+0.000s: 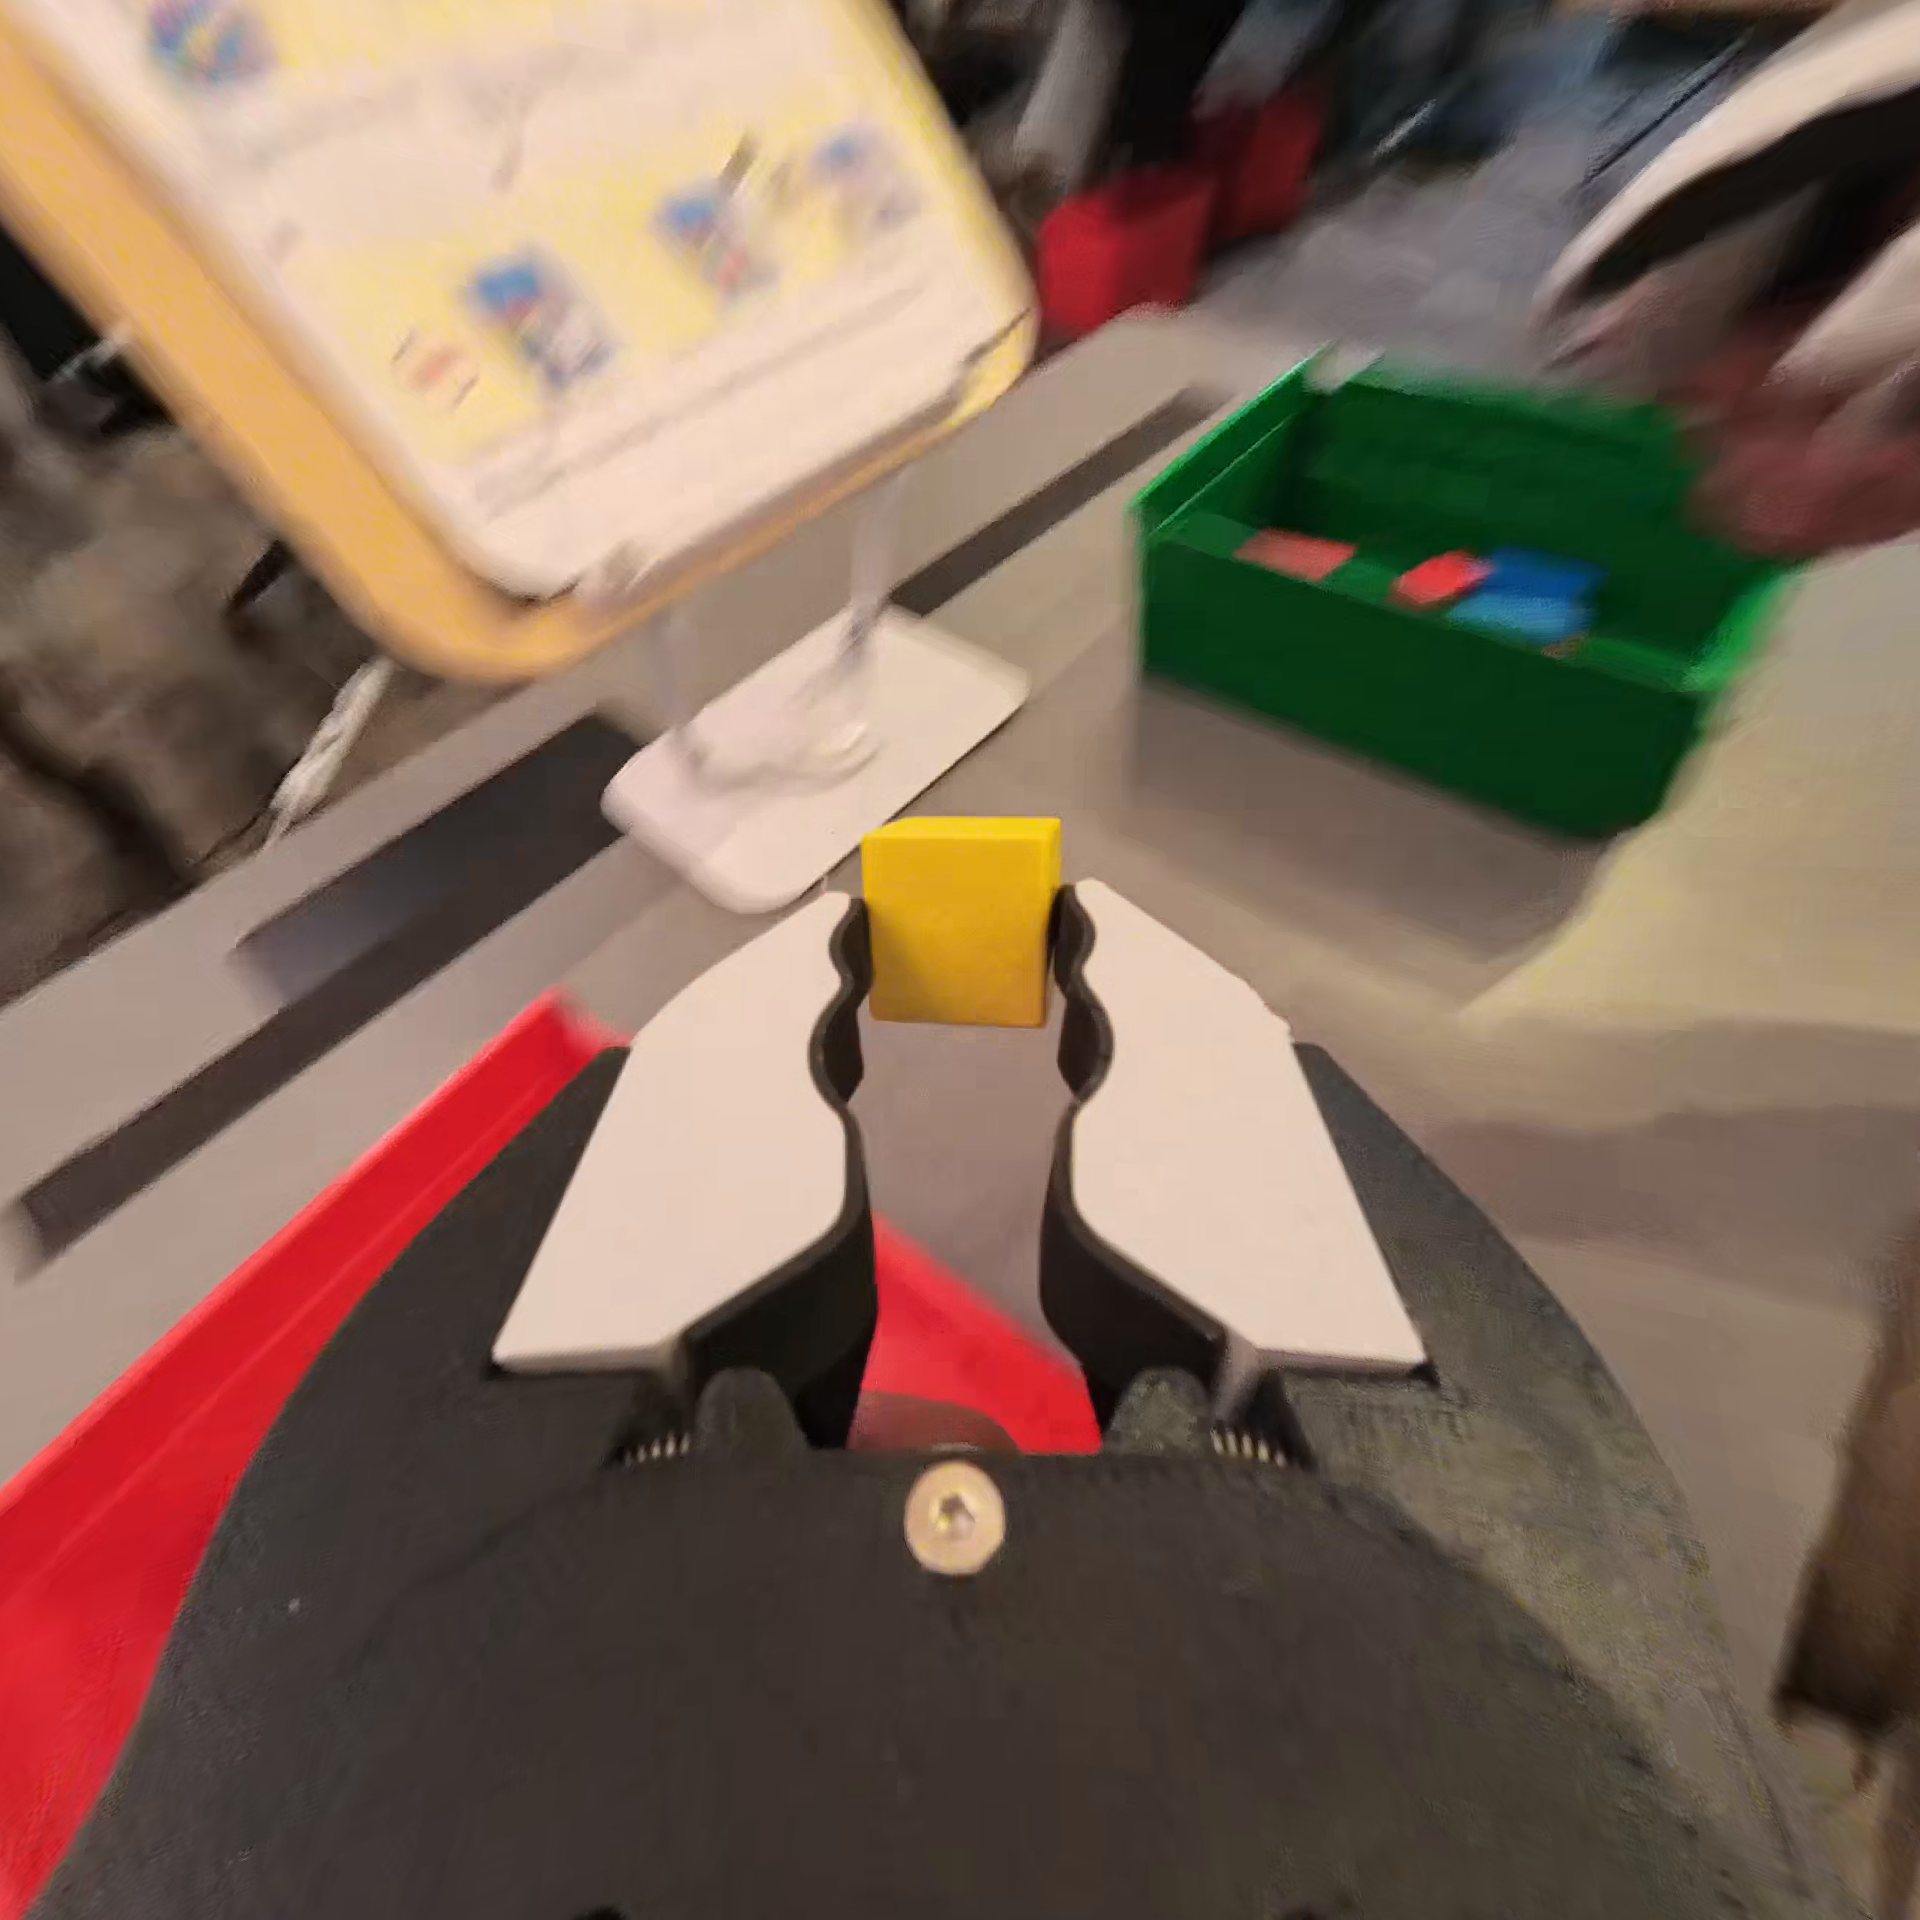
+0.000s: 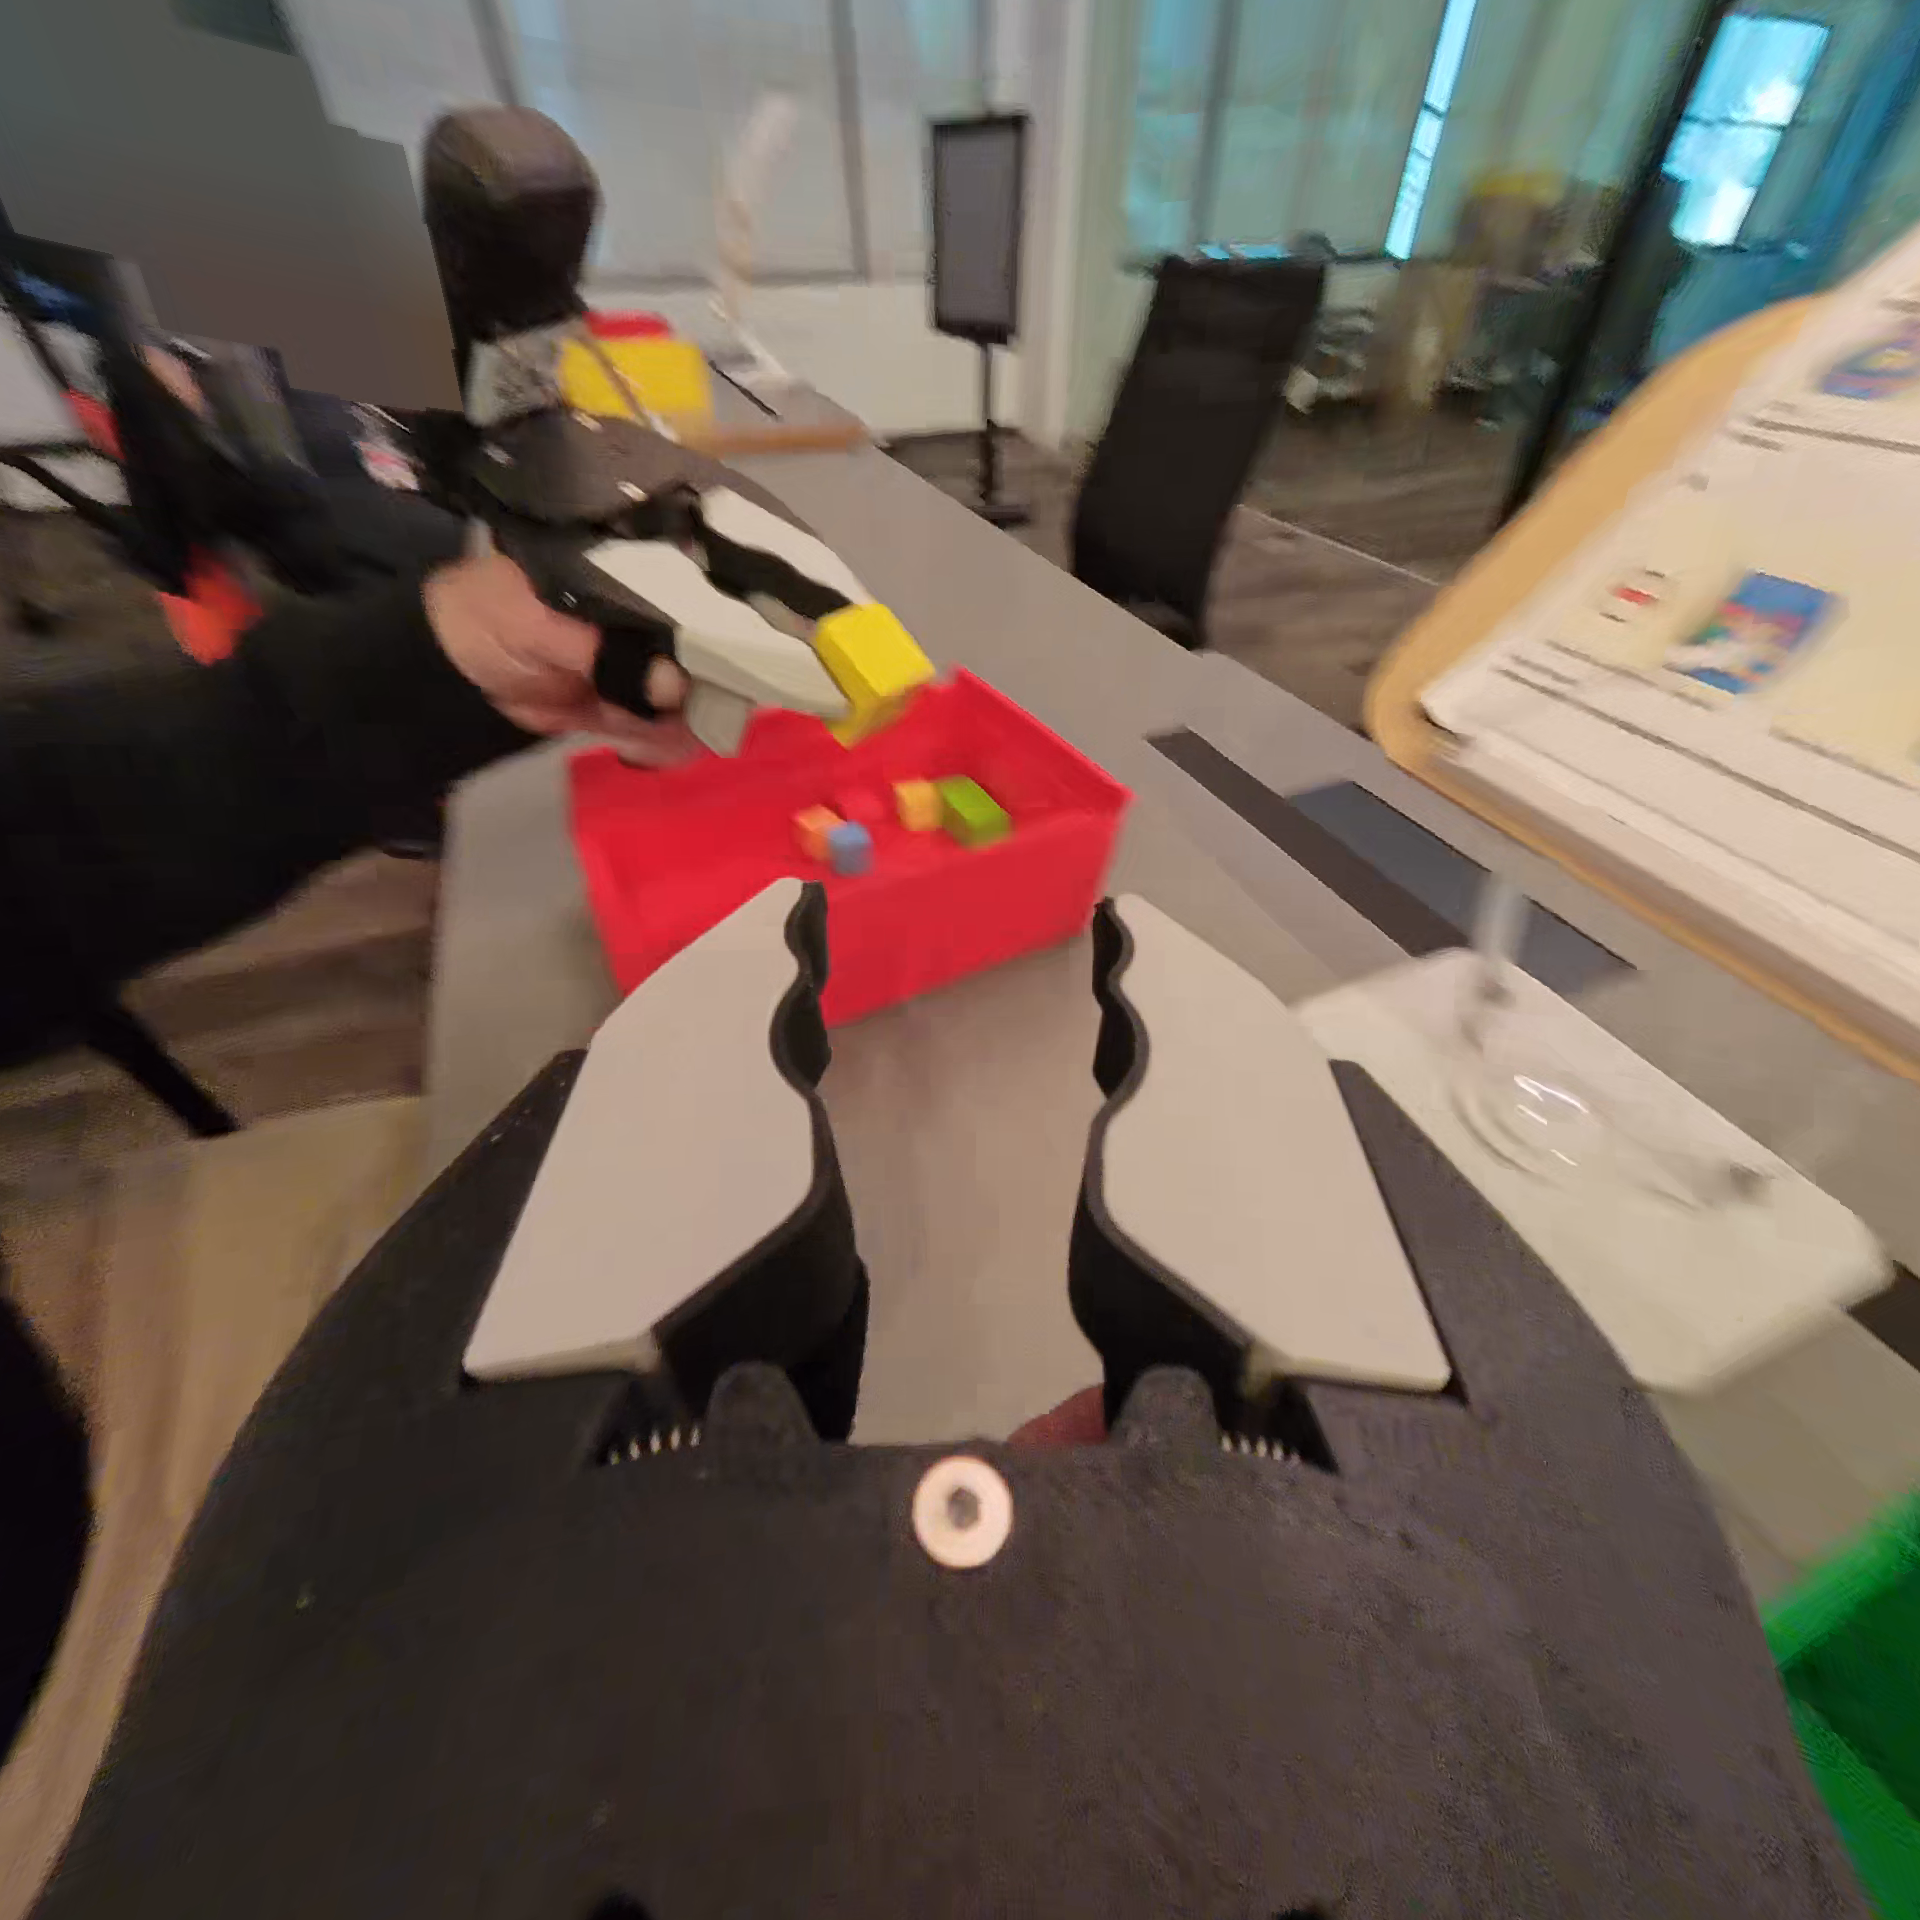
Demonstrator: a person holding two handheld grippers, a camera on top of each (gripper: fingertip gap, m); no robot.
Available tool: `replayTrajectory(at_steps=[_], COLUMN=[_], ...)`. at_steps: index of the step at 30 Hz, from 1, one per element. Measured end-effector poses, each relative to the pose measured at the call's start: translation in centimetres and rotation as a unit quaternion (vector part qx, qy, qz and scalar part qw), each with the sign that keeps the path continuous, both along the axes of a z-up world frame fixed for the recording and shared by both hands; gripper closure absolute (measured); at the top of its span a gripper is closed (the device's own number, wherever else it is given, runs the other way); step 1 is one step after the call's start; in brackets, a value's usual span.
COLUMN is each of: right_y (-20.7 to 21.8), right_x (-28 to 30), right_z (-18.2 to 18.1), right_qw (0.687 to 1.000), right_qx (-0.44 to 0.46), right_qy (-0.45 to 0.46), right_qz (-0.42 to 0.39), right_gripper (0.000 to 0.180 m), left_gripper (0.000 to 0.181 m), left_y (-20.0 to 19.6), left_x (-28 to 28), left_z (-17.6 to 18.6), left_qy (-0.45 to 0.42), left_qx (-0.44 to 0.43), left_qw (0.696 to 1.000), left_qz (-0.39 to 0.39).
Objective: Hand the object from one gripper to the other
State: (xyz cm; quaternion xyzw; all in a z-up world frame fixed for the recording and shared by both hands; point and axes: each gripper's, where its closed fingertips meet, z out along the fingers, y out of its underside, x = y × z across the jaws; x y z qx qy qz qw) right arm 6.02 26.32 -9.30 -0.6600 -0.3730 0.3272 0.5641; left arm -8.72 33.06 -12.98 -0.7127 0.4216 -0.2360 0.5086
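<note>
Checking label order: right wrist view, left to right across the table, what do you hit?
Left hand-held gripper clamping yellow block → red bin of small blocks → clear stand base → green bin at the right edge.

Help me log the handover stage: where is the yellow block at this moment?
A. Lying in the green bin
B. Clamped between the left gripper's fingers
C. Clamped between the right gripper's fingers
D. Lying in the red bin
B: the yellow block sits pinched at the tips of the left gripper, above the red bin, while the right gripper is open and empty.
</note>
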Motion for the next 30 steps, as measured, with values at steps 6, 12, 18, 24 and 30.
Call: replayTrajectory(at_steps=[6, 12, 18, 24, 30], right_y=[-2.6, -3.5, -3.8, -3.9, -0.7], right_x=[-4.4, -4.8, -4.7, -3.5, 3.9], right_z=[1.0, 1.7, 2.2, 3.6, 5.1], right_qw=[0.991, 0.978, 0.974, 0.977, 0.991], right_qx=[-0.010, -0.026, -0.028, -0.002, 0.024], right_qy=[0.104, 0.166, 0.185, 0.179, 0.131], right_qz=[0.085, 0.123, 0.131, 0.119, -0.001], right_gripper=[0.132, 0.143, 0.148, 0.149, 0.149], left_gripper=[0.146, 0.146, 0.147, 0.147, 0.147], left_y=[-7.5, -10.4, -10.7, -10.9, -10.3], left_x=[8.2, 10.8, 10.9, 11.0, 9.6], left_z=[4.0, 4.6, 4.9, 5.9, 7.2], left_qy=[-0.110, -0.137, -0.185, -0.189, -0.188], left_qx=[0.013, 0.016, -0.023, -0.002, 0.027], left_qw=[0.983, 0.973, 0.961, 0.962, 0.965], left_qz=[-0.145, -0.186, -0.204, -0.198, -0.178])
